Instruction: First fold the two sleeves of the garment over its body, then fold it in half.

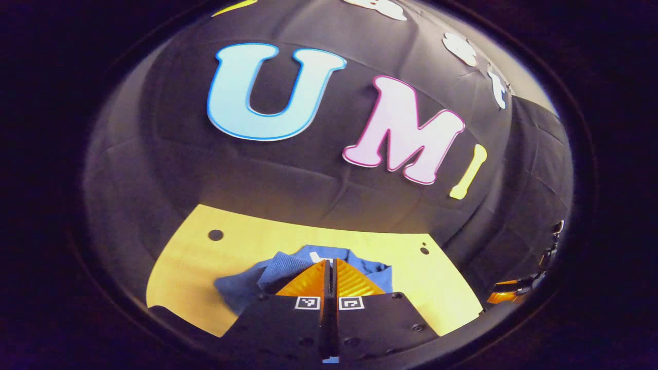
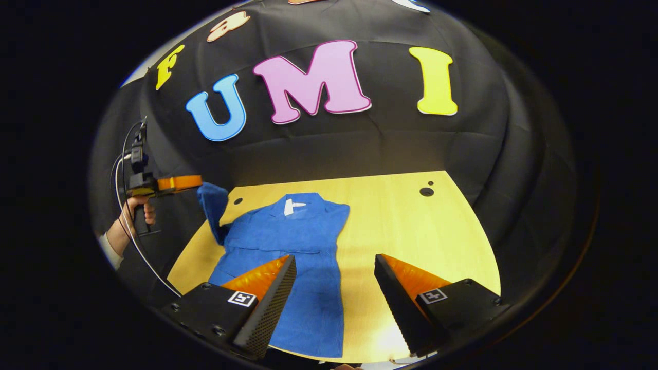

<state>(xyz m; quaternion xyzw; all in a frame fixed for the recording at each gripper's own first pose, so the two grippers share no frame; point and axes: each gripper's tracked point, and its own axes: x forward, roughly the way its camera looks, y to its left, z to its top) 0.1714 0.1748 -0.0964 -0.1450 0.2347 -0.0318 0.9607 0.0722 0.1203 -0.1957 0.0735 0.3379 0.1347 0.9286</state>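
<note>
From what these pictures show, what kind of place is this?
Probably a recording booth, not a home: black cloth walls, a bare pale wooden table, one blue garment and a hand-held left gripper.

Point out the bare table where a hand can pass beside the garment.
Free: the wide strip of table right of the blue garment, up to the two holes. Crowded: the left edge, where the left gripper lifts a sleeve.

A recording booth, not a home. Black cloth (image 2: 360,149) walls the upper frame, wrapping round a bare yellow surface (image 2: 411,231) with drilled holes (image 2: 426,191).
</note>
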